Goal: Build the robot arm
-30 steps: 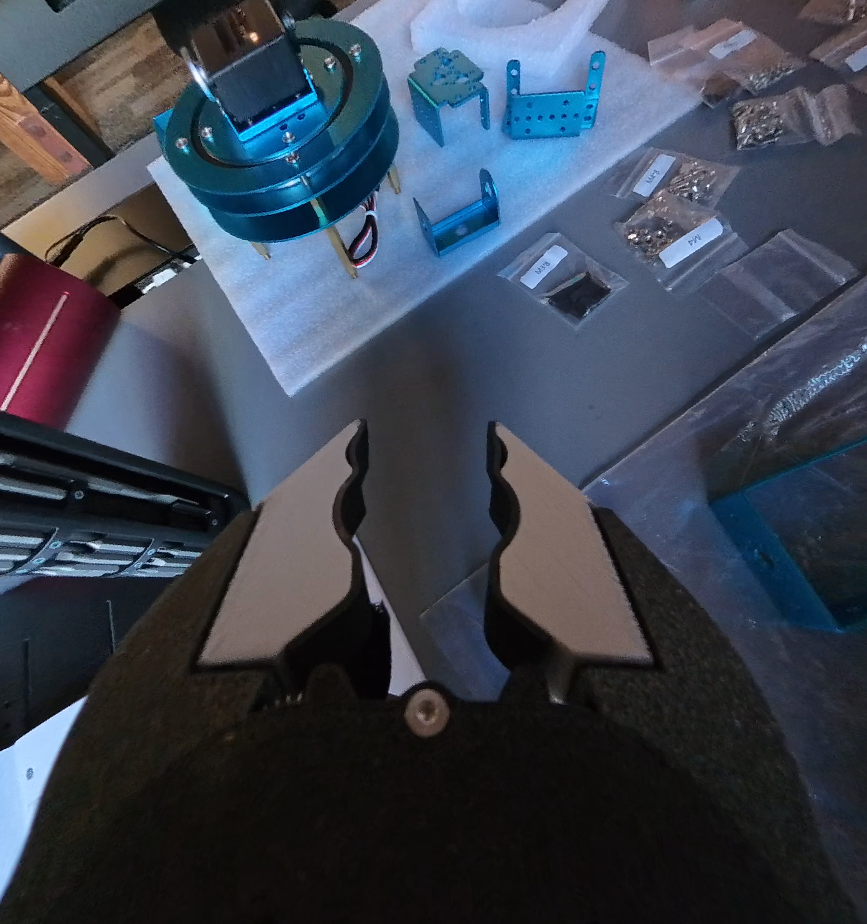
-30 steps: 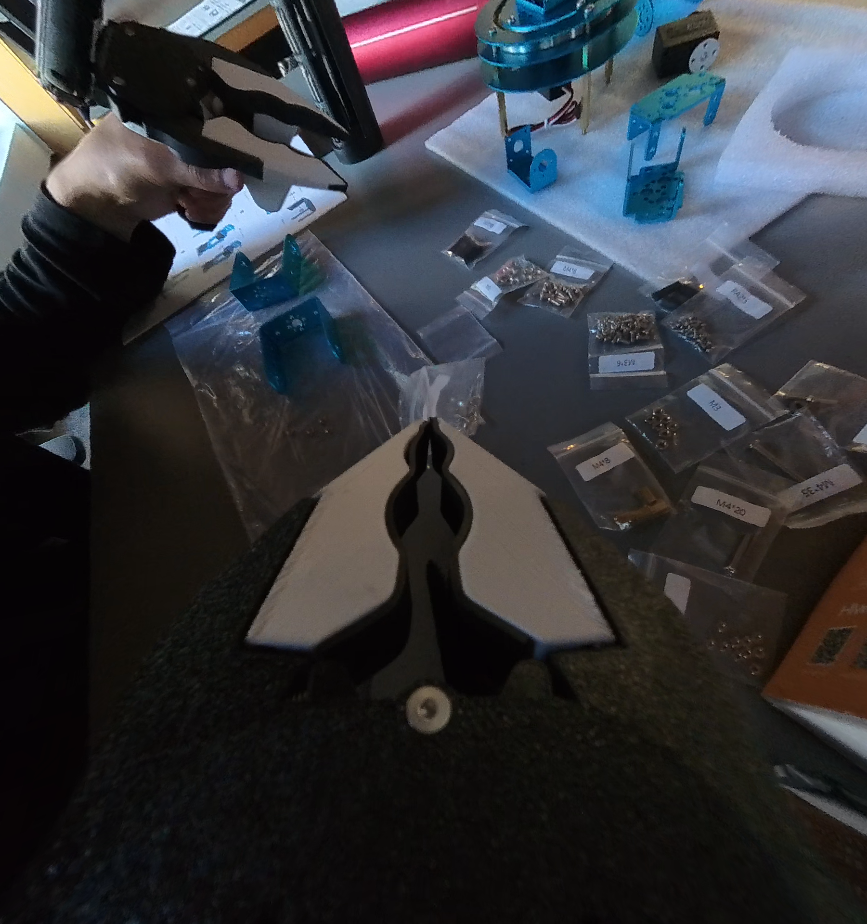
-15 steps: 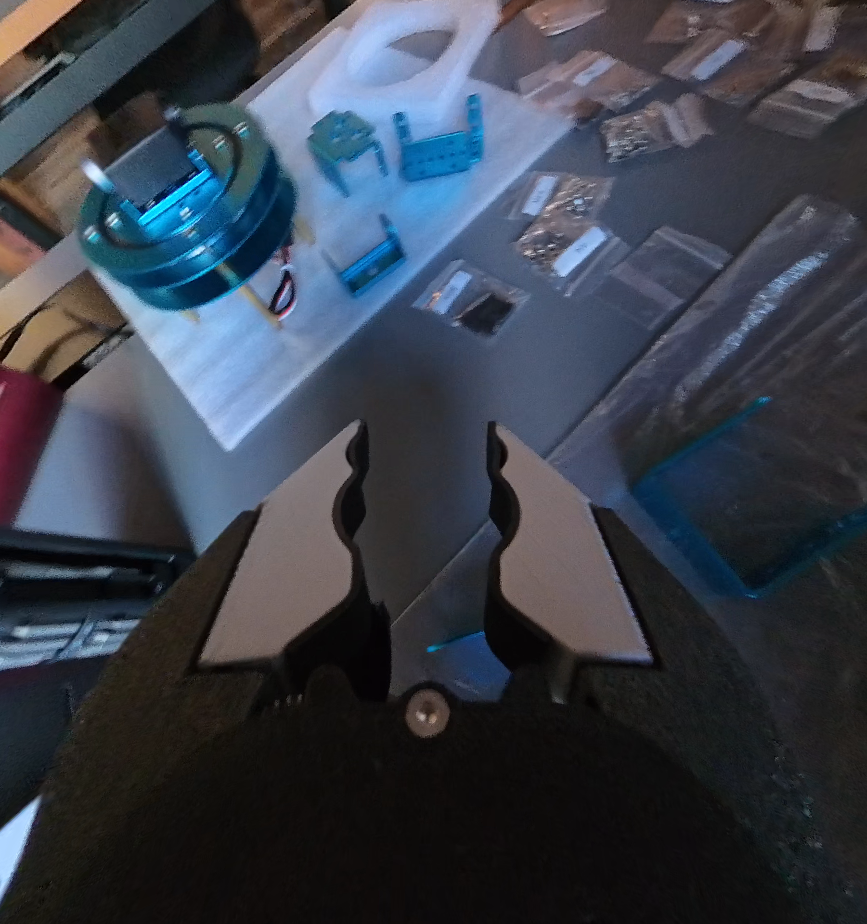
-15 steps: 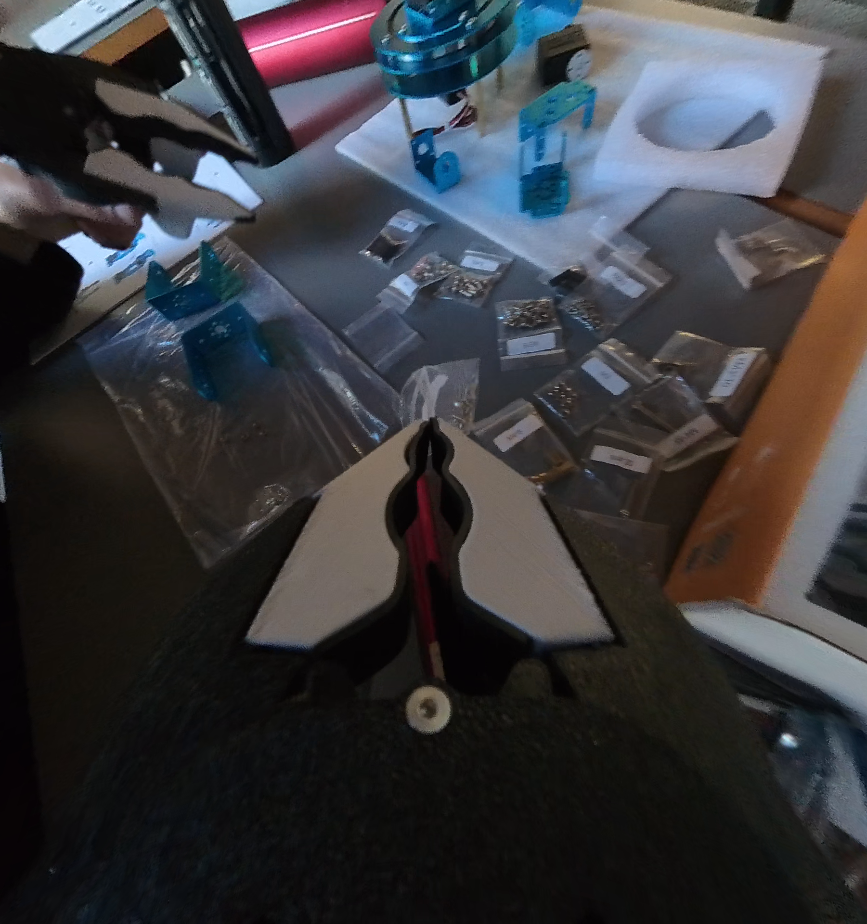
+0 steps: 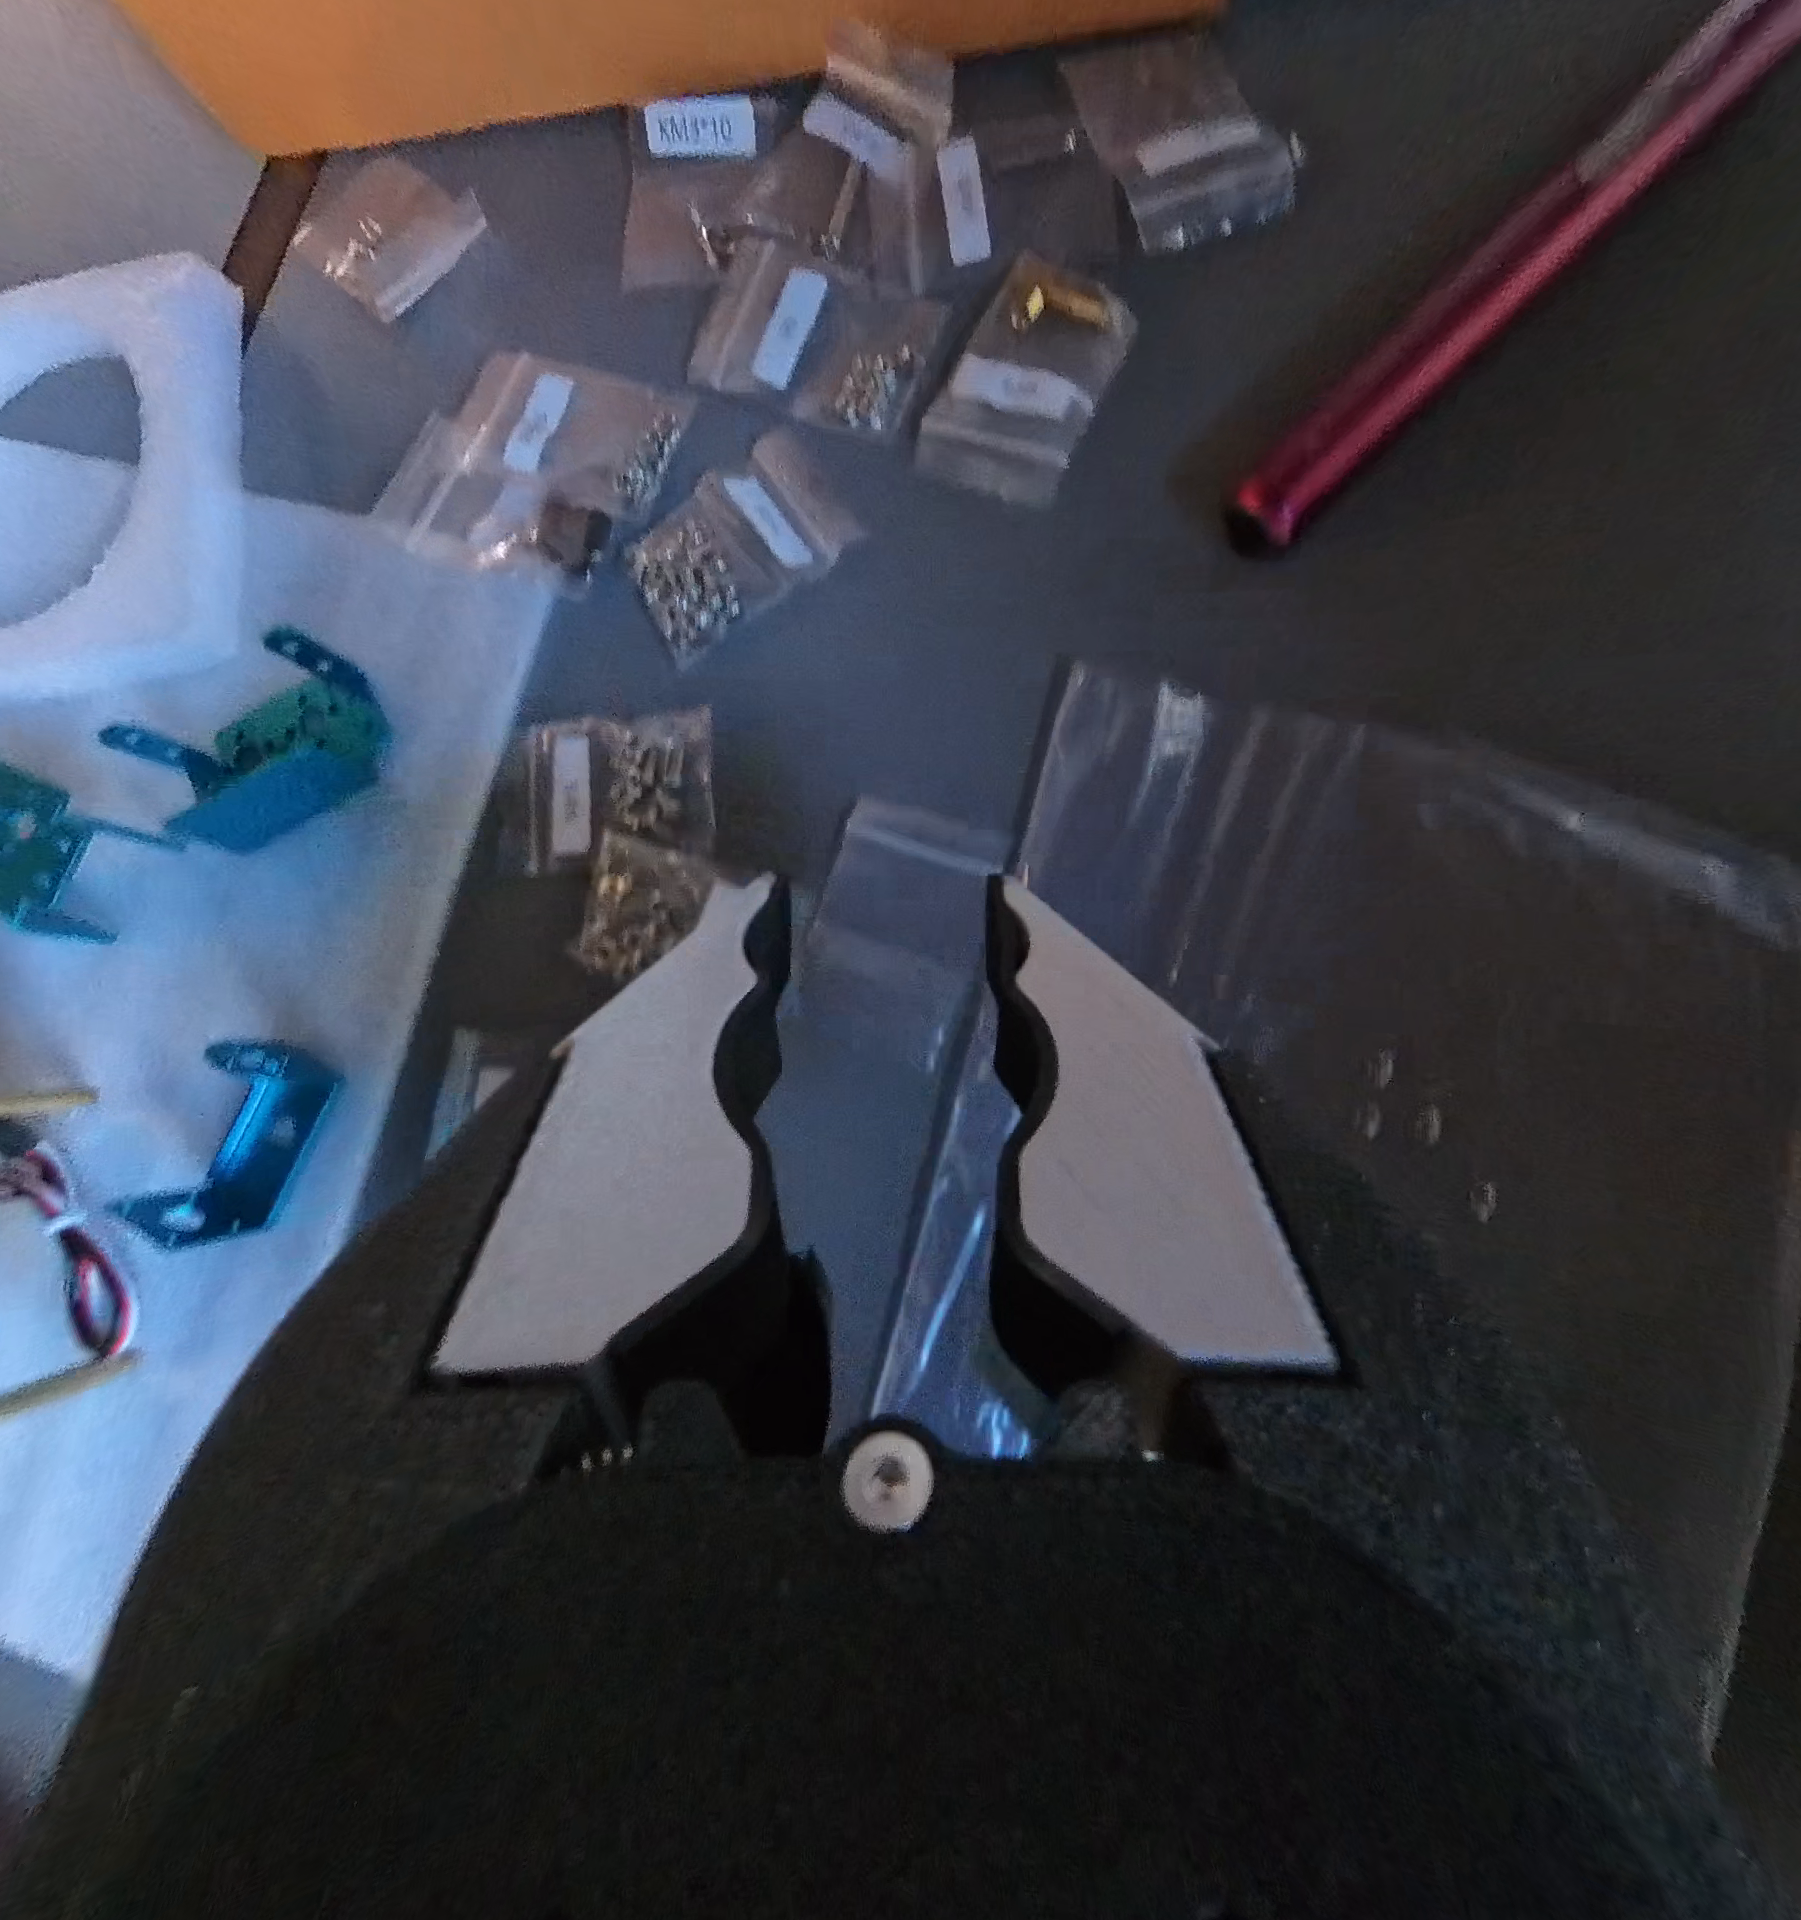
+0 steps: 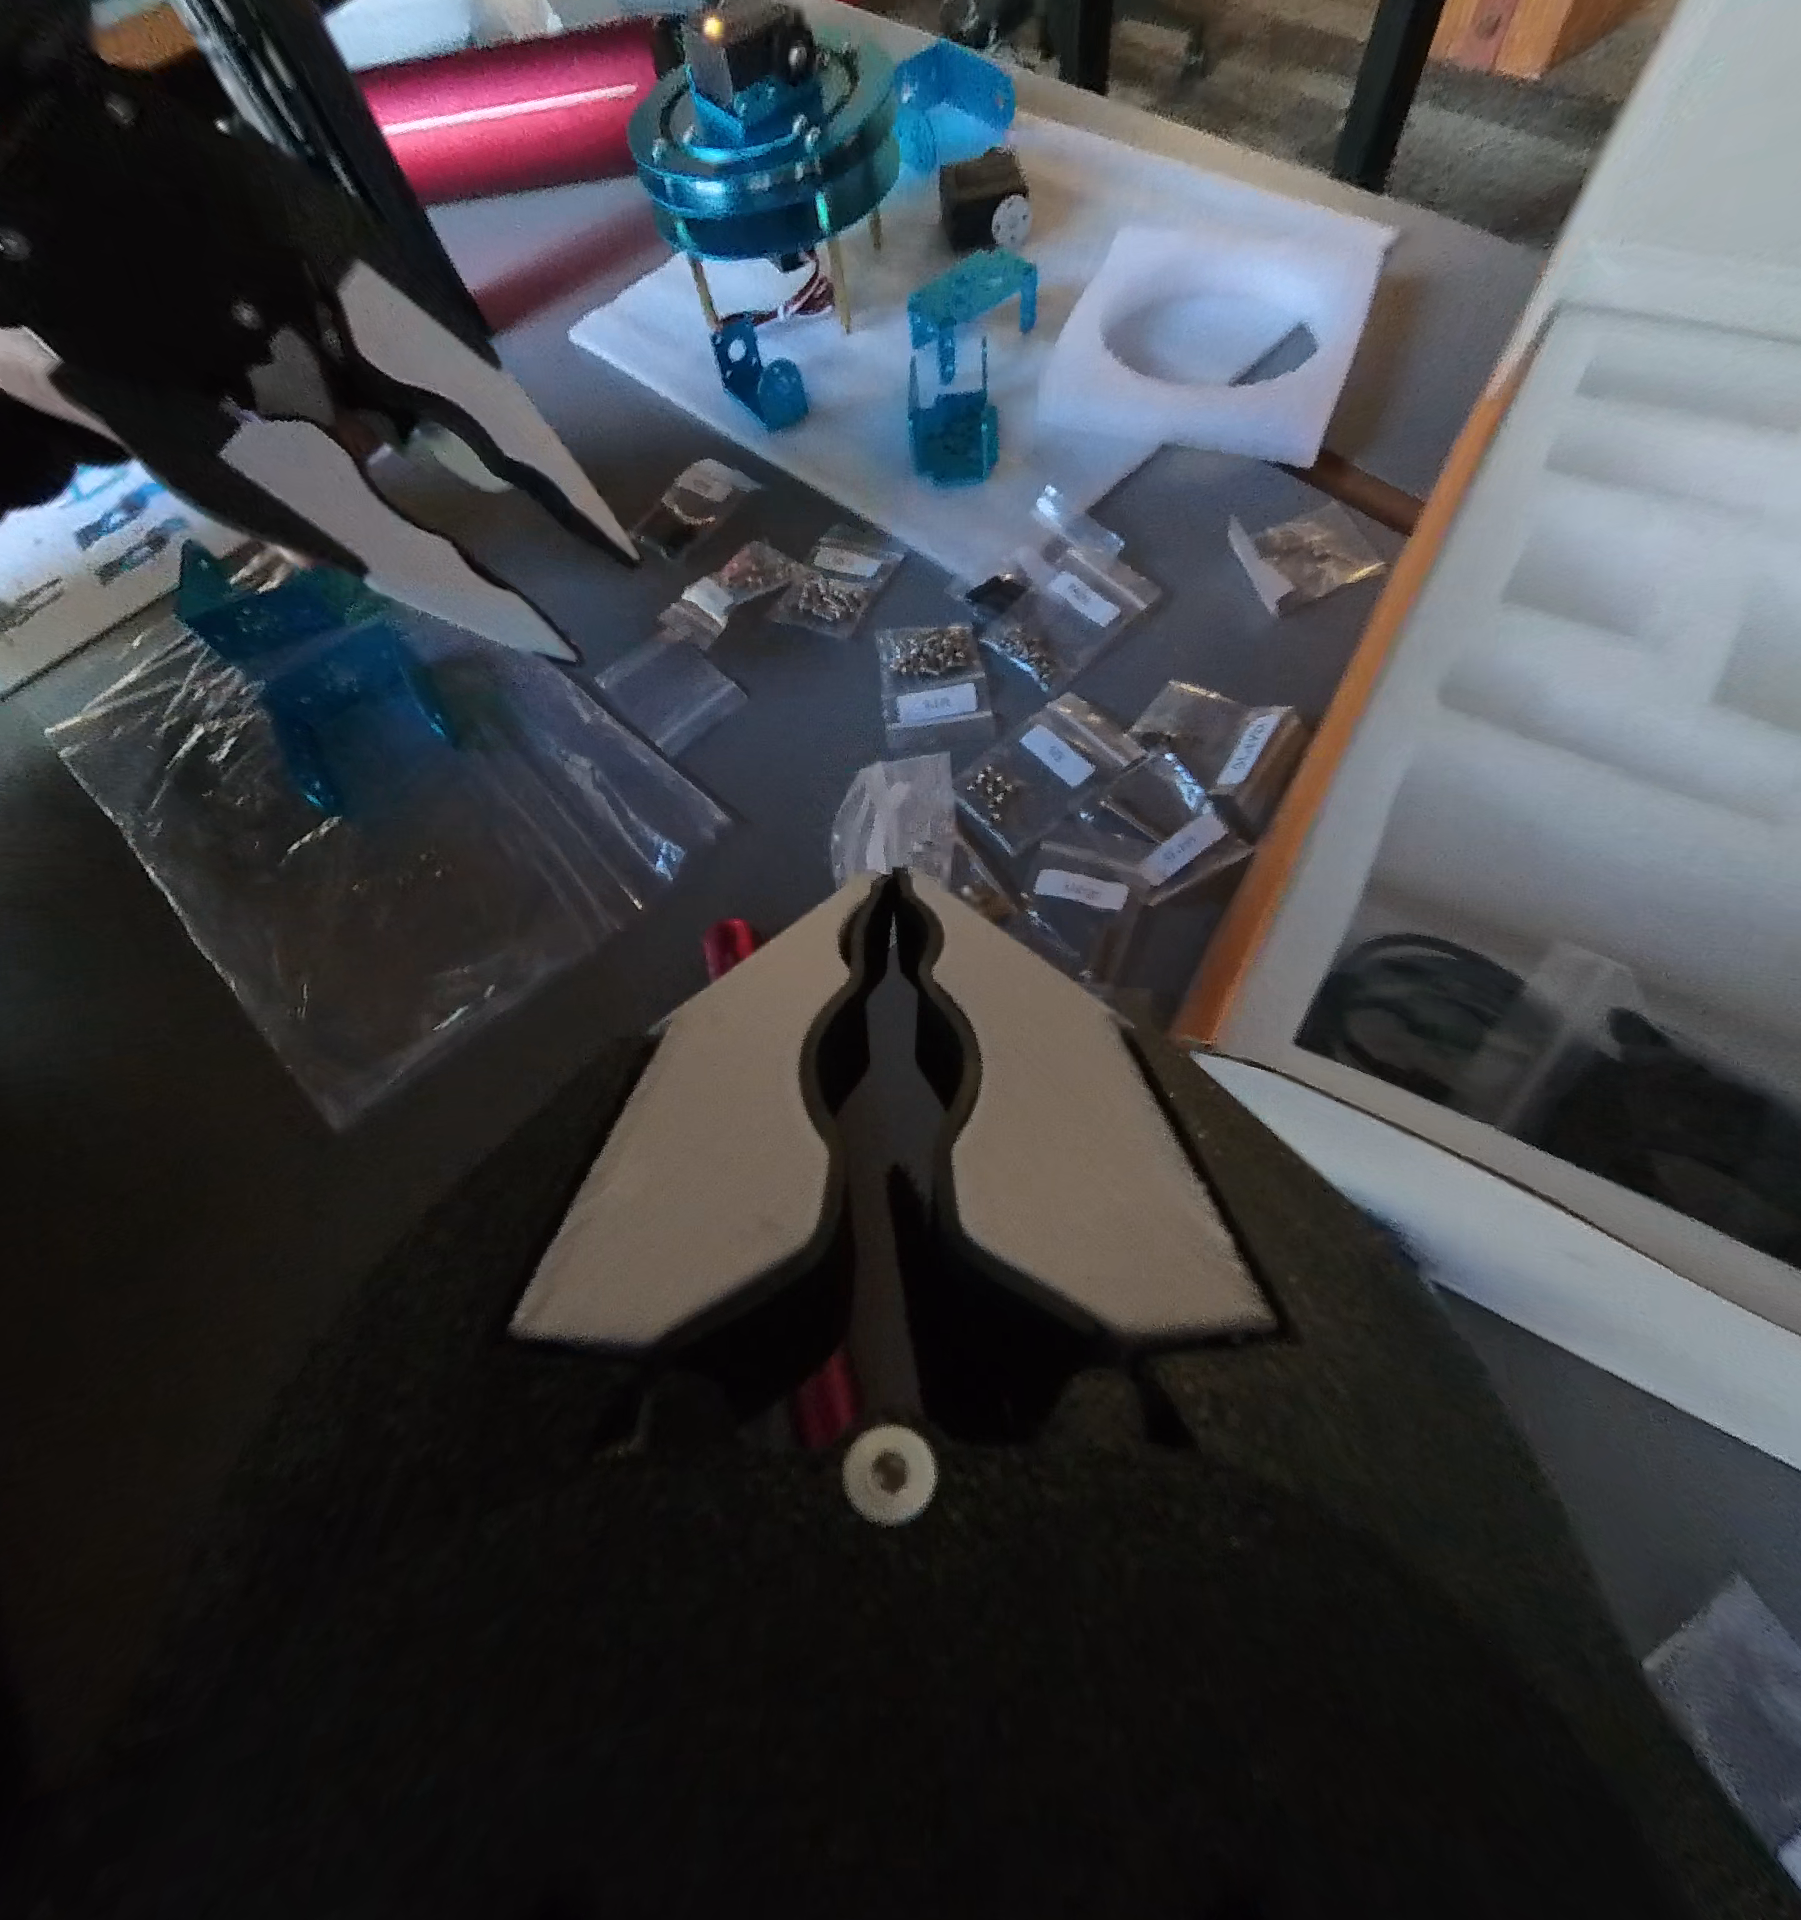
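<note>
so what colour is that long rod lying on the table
Dark red, metallic rod; clearest in the left wrist view.

— What do we see of our left gripper point(image 5: 888, 883)?

— A black, grainy foam-like body, two pale grey wedge fingers point(image 5: 626, 1132) edged in wavy black, and one silver hex screw point(image 5: 885, 1488) near the base.

— And our right gripper point(image 6: 894, 883)?

— The same build: grey fingers point(image 6: 1072, 1153), scalloped black inner edges, a pale screw point(image 6: 889, 1473). At the far left, the left gripper shows small screws along its black frame.
</note>
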`<state>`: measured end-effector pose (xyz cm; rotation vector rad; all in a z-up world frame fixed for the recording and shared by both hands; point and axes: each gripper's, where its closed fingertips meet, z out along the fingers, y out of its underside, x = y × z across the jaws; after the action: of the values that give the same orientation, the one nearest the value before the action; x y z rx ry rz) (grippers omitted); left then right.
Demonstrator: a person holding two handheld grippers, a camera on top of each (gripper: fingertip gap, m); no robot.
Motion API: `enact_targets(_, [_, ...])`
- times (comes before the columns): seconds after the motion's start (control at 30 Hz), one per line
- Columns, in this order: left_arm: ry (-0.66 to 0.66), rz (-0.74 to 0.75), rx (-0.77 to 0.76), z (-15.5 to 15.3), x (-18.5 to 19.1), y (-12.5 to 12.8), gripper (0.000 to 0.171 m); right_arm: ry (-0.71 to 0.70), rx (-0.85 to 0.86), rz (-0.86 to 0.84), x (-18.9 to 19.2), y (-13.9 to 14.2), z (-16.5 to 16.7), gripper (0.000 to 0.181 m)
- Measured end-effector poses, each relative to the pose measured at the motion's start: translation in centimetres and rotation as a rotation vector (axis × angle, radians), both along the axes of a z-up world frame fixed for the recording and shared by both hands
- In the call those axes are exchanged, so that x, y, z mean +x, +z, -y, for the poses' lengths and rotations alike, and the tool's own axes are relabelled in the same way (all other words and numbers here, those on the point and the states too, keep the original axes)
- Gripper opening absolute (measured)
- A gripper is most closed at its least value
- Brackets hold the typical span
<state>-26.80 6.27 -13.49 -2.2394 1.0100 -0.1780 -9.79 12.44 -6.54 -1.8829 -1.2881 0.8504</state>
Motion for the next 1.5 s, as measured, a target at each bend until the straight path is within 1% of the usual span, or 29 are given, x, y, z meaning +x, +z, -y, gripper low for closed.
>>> enact_targets(0.07, [0.019,0.031,0.006,-1.5,1.6,0.2,0.037,-0.015,-0.002,-0.023,0.5,0.7,-0.3,0.000])
enact_targets(0.13, [0.058,0.093,-0.009,-2.6,3.7,0.3,0.037,-0.058,0.033,-0.008,1.2,0.8,-1.2,0.000])
enact_targets(0.2, [0.124,0.176,-0.036,-3.3,6.0,0.5,0.037,-0.105,0.103,0.031,1.9,0.9,-2.1,0.000])
enact_targets(0.27, [0.145,0.213,-0.040,-3.3,8.1,0.4,0.037,-0.107,0.123,0.021,1.7,1.3,-2.0,0.000])
enact_targets(0.33, [0.151,0.187,-0.005,-3.5,9.4,0.3,0.037,-0.093,0.128,0.008,1.4,1.5,-1.7,0.000])
enact_targets(0.43, [0.132,0.123,-0.003,-3.3,10.5,-0.7,0.037,-0.080,0.120,0.004,1.0,1.3,-1.5,0.000])
enact_targets(0.63, [0.179,0.060,-0.023,-4.3,10.1,-2.5,0.037,-0.092,0.112,0.027,1.2,0.5,-2.0,0.000])
enact_targets(0.8, [0.226,0.023,-0.008,-5.5,9.9,-3.4,0.037,-0.112,0.123,0.015,1.6,0.9,-2.4,0.000])
enact_targets(0.9, [0.215,0.062,-0.035,-5.7,10.7,-3.7,0.037,-0.104,0.121,0.002,1.6,1.2,-2.2,0.000])
enact_targets(0.97, [0.203,0.029,-0.033,-5.8,10.7,-4.1,0.036,-0.101,0.120,0.004,1.6,1.2,-2.1,0.000])
enact_targets(1.07, [0.178,-0.001,-0.014,-5.9,10.7,-4.1,0.014,-0.104,0.125,0.013,1.7,1.0,-2.2,0.000])
enact_targets(1.1, [0.165,-0.023,0.000,-5.9,10.4,-4.1,0.004,-0.106,0.125,0.016,1.7,1.0,-2.3,0.000])
enact_targets(1.13, [0.146,-0.046,0.012,-5.9,10.2,-4.1,0.000,-0.112,0.125,0.017,1.9,1.0,-2.4,0.000])
enact_targets(1.27, [0.051,-0.151,0.024,-5.2,8.0,-4.0,0.000,-0.129,0.114,0.017,2.3,0.9,-2.9,0.000])
enact_targets(1.37, [0.031,-0.162,-0.004,-4.6,6.0,-3.7,0.000,-0.132,0.111,0.022,2.4,0.7,-3.0,0.000])
enact_targets(1.43, [0.053,-0.134,0.014,-5.0,5.2,-2.9,0.000,-0.132,0.118,0.033,2.3,0.6,-3.0,0.000])
enact_targets(1.47, [0.092,-0.132,0.035,-5.5,4.5,-2.3,0.001,-0.131,0.119,0.038,2.3,0.5,-3.0,0.000])
enact_targets(1.5, [0.136,-0.132,0.055,-6.1,3.7,-1.9,0.011,-0.130,0.121,0.041,2.2,0.4,-2.9,0.000])
